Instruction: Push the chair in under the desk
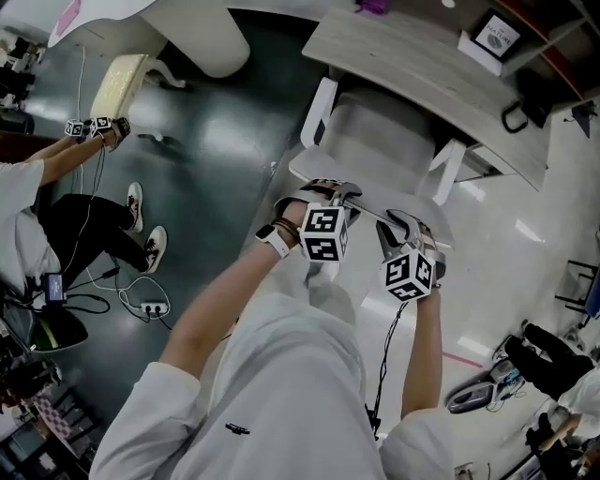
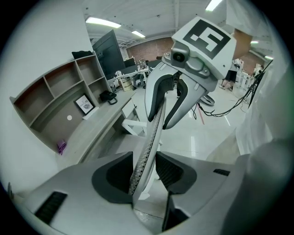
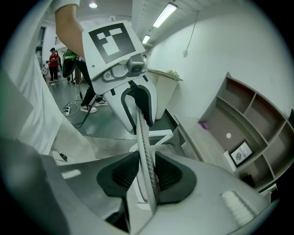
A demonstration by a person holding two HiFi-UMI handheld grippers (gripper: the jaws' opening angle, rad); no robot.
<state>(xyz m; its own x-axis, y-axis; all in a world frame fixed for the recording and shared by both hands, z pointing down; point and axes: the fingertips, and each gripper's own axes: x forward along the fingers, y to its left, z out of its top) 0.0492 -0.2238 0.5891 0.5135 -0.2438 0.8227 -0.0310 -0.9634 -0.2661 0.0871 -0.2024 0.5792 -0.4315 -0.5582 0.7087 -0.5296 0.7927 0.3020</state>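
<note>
A white office chair (image 1: 375,141) with two armrests faces the pale wooden desk (image 1: 422,66), its seat front near the desk's edge. My left gripper (image 1: 330,195) and right gripper (image 1: 401,225) sit side by side on the top edge of the chair backrest (image 1: 370,211). In the left gripper view the mesh backrest edge (image 2: 147,147) runs up between the dark pads of the left gripper (image 2: 143,170), which is shut on it. In the right gripper view the right gripper (image 3: 147,176) clamps the same backrest edge (image 3: 144,156).
A framed picture (image 1: 494,37) and a dark object (image 1: 525,103) lie on the desk, below wall shelves (image 2: 59,92). A seated person (image 1: 56,225) is at the left, with a power strip (image 1: 150,307) and cables on the dark floor. Another white table (image 1: 141,19) stands at the back left.
</note>
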